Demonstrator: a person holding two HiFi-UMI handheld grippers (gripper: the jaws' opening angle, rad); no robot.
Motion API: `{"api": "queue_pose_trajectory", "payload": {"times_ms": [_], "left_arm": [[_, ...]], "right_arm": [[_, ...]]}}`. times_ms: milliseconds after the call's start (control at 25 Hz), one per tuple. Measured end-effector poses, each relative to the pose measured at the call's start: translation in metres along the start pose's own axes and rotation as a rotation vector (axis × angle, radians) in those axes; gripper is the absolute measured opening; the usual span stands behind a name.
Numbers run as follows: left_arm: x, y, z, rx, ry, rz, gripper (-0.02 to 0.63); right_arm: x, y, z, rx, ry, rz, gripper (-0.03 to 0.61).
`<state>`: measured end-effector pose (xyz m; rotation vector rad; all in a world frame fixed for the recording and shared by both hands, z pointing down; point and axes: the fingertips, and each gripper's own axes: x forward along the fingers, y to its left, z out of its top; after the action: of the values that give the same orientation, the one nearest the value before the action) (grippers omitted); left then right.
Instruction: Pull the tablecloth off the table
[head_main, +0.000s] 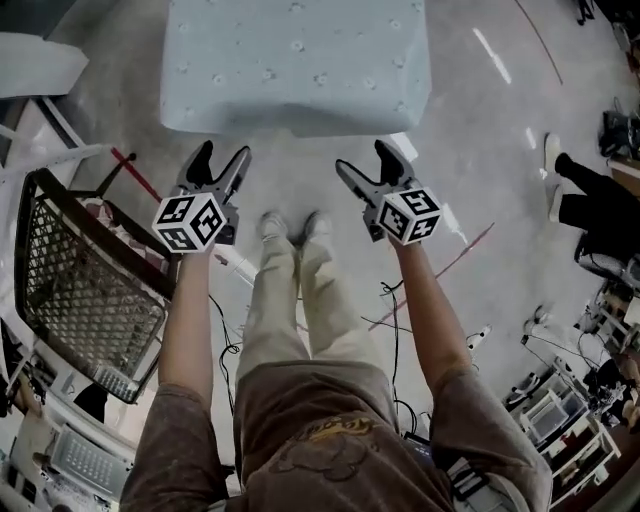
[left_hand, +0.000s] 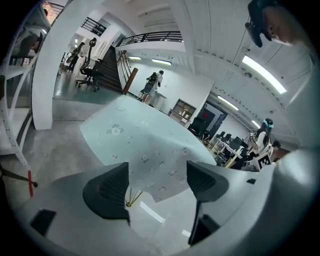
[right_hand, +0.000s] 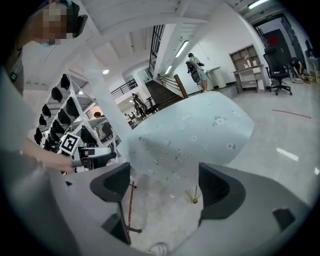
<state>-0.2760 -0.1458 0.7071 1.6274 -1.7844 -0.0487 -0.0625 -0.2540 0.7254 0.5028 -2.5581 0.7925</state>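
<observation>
The person's left arm (head_main: 187, 320) and right arm (head_main: 428, 300) stretch forward, side by side. From the feet (head_main: 292, 226), the left gripper (head_main: 224, 152) sits at eleven o'clock and the right gripper (head_main: 363, 155) at one o'clock. Both point toward twelve, jaws spread wide with nothing gripped.

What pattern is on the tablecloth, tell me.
Pale blue tablecloth, small scattered flowers; clearest in head view.

A dark wire-mesh basket (head_main: 85, 285) stands at the left on the grey floor (head_main: 480, 150). Black cables (head_main: 394, 345) trail across it. 1 person in black (head_main: 590, 205) is at the right edge; a staircase (left_hand: 107, 67) rises in the background.
</observation>
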Motion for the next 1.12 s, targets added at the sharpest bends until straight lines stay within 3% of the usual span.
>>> {"api": "queue_pose_trajectory", "payload": {"times_ms": [560, 840, 1120], "left_arm": [[0.05, 0.063, -0.043, 0.01, 0.049, 0.01, 0.353], [0.066, 0.062, -0.037, 0.04, 0.008, -0.062, 0.353], [0.08, 0.054, -0.029, 0.14, 0.018, -0.16, 0.353]], "right_arm": [[0.049, -0.038, -0.041, 0.073, -0.004, -0.012, 0.439], [0.059, -0.059, -0.043, 0.105, -0.039, -0.013, 0.436], [0.075, -0.067, -0.026, 0.071, -0.077, 0.029, 0.425]]}}
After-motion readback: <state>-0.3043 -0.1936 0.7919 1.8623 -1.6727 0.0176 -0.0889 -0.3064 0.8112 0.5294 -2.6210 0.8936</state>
